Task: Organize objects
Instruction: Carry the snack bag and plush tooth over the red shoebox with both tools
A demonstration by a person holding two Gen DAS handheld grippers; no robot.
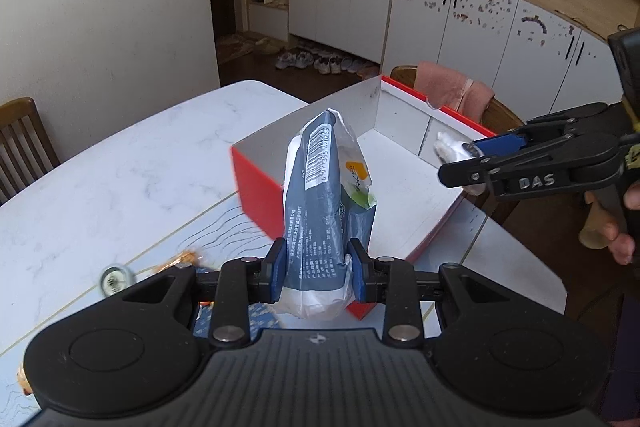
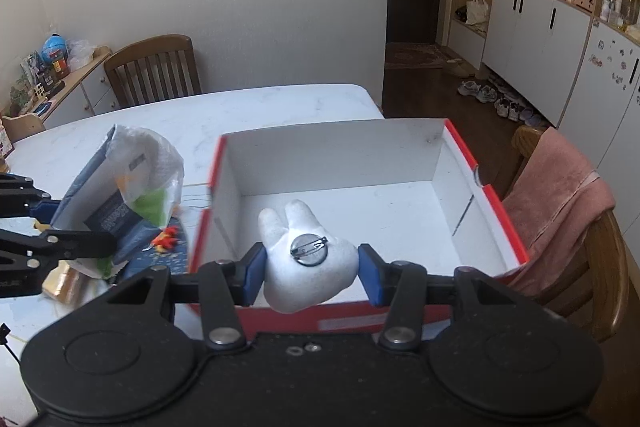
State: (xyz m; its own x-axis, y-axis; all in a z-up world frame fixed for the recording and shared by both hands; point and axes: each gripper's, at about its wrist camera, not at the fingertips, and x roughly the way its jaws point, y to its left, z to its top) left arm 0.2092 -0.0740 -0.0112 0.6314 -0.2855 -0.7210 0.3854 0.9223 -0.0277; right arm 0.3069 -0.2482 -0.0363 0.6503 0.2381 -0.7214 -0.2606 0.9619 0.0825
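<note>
We note the right gripper [image 2: 312, 269] clamped on the white plush brooch [image 2: 308, 259] directly above the open box [image 2: 486, 187], while the left gripper [image 1: 318, 267] grips the upright tissue pack [image 1: 324, 203] beside its near corner.

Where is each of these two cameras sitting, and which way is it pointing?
Left wrist view: sits on the left claw, looking along its fingers at the gripped tissue pack and box; the right claw and some fingers of the person's hand show.
Right wrist view: sits on the right claw, facing the soft white toy over the box; the left claw shows.
Shared: box, pack, table, both claws.
</note>
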